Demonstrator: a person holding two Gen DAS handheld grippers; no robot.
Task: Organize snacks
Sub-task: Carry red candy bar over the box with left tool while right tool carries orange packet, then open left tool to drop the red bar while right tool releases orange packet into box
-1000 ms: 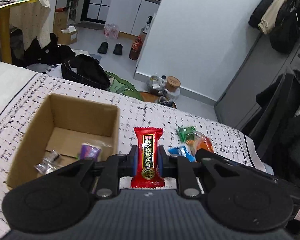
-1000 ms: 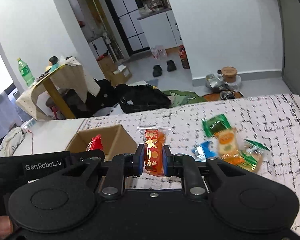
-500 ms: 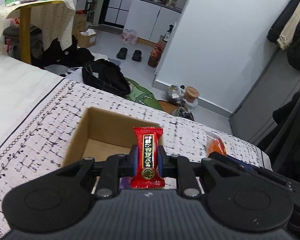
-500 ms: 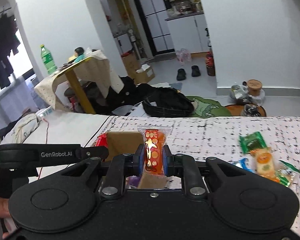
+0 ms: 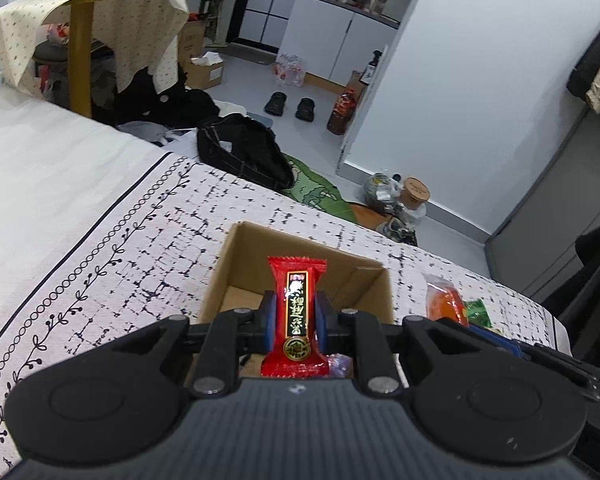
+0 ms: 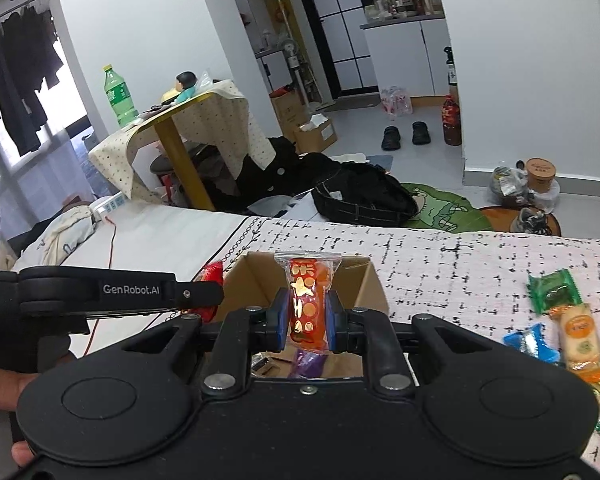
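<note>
My left gripper [image 5: 295, 320] is shut on a red snack packet [image 5: 296, 312] with a black and gold label, held upright over the open cardboard box [image 5: 236, 264]. My right gripper [image 6: 309, 320] is shut on an orange snack packet [image 6: 308, 304] with gold print, also above the box [image 6: 360, 280]. A purple wrapped snack [image 6: 310, 364] lies inside the box. Loose snacks lie on the patterned cloth to the right: a green packet [image 6: 554, 290], a blue one [image 6: 530, 340] and an orange one [image 6: 582, 332]. The left gripper's body [image 6: 120, 292] shows at the left of the right wrist view.
The box stands on a bed covered with a white black-patterned cloth [image 5: 112, 256]. Beyond the bed edge are a black bag [image 5: 244, 152], a green mat [image 6: 440, 204] and a yellow table [image 6: 172, 136] with a green bottle [image 6: 118, 96].
Both grippers have moved left, from over the loose snacks to above the box, each still holding its packet.
</note>
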